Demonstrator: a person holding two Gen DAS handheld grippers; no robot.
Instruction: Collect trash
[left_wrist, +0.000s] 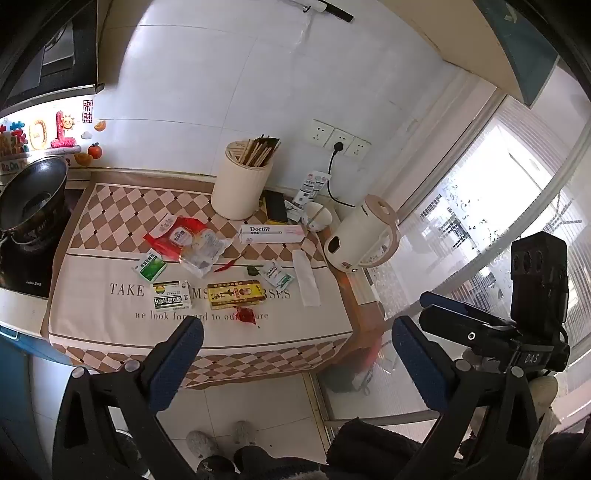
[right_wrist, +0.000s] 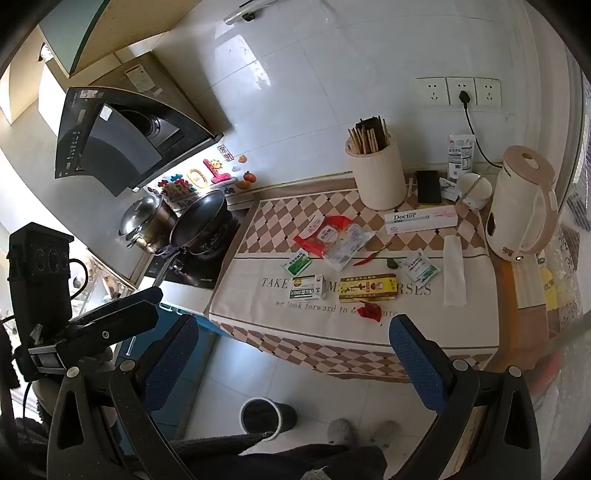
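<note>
Trash lies scattered on the cloth-covered counter (left_wrist: 92, 317): a red and clear plastic bag (left_wrist: 188, 242), a yellow box (left_wrist: 236, 294), a white and green box (left_wrist: 172, 295), green sachets (left_wrist: 149, 266), a crumpled red wrapper (left_wrist: 245, 315), a white tissue strip (left_wrist: 306, 277) and a red chilli (left_wrist: 229, 264). The same items show in the right wrist view, such as the yellow box (right_wrist: 369, 288) and red wrapper (right_wrist: 369, 310). A black bin (right_wrist: 264, 413) stands on the floor below. My left gripper (left_wrist: 295, 354) and right gripper (right_wrist: 293, 354) are open, empty, held in front of the counter's near edge.
A white chopstick holder (left_wrist: 242, 184), a "Doctor" box (left_wrist: 271, 233), a bowl (left_wrist: 317, 216) and a kettle (left_wrist: 364, 236) stand at the back right. A wok (right_wrist: 201, 223) and steel pot (right_wrist: 147, 223) sit on the stove at left. My feet (right_wrist: 364, 432) are by the bin.
</note>
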